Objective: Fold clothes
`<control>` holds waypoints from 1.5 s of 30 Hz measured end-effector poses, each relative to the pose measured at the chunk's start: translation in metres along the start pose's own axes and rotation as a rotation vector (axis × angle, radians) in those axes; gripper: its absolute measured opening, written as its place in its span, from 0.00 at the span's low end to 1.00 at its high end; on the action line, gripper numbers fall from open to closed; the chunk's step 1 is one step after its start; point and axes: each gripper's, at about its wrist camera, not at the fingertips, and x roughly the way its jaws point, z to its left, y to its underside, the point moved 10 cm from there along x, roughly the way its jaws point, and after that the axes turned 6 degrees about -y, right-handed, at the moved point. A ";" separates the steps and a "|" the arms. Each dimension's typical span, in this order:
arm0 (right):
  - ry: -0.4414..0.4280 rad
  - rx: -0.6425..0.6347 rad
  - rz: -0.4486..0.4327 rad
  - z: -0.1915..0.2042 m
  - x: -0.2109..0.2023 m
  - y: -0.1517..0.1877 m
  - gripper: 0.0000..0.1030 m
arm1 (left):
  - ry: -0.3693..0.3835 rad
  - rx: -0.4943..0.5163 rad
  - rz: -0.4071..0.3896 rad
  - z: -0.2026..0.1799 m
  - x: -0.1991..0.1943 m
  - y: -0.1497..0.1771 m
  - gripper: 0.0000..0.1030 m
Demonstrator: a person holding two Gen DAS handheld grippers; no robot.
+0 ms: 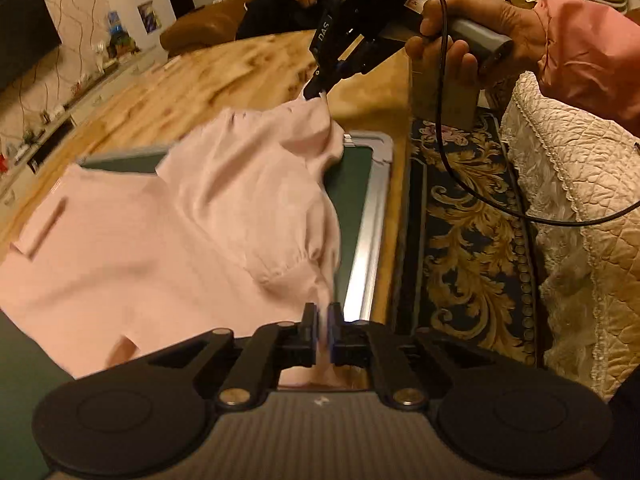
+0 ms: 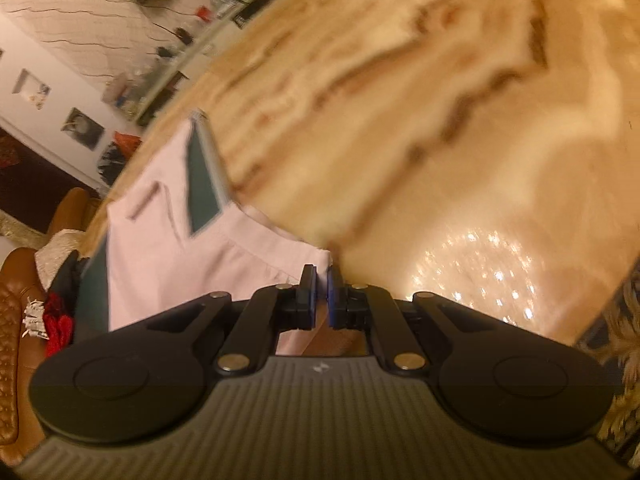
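Pink garment (image 1: pixel 168 240) spread over a green mat (image 1: pixel 352 196) at the marbled tabletop's (image 1: pixel 224 80) edge, beside a patterned rug (image 1: pixel 464 216). Left gripper (image 1: pixel 323 312) nearly closed, pinching the hem nearest the edge. Right gripper (image 1: pixel 316 90), gripped by a hand (image 1: pixel 472 28) in a pink sleeve, clamped on the far corner, lifting it clear of the mat.

Pale pink top (image 1: pixel 132 240), rumpled, part-folded, edge lifted, on green mat (image 1: pixel 352 184)

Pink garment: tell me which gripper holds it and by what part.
Both hold the pink garment: left gripper pinches its near edge, right gripper its raised far edge.
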 end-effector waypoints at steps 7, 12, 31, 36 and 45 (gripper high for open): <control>0.016 0.020 0.012 -0.013 0.009 0.004 0.08 | 0.003 -0.114 -0.044 0.014 -0.014 0.013 0.51; 0.018 0.023 0.015 -0.012 0.013 0.003 0.08 | 0.004 -0.155 -0.035 0.023 -0.014 0.020 0.34; 0.007 0.033 0.011 -0.012 0.008 0.001 0.08 | -0.011 -0.001 -0.030 0.008 -0.019 0.017 0.08; 0.010 0.035 0.010 -0.013 0.008 0.000 0.08 | -0.127 0.203 0.038 -0.004 -0.013 0.018 0.09; 0.049 0.014 0.039 -0.018 0.019 0.008 0.10 | 0.061 -0.065 -0.019 0.008 -0.020 0.026 0.43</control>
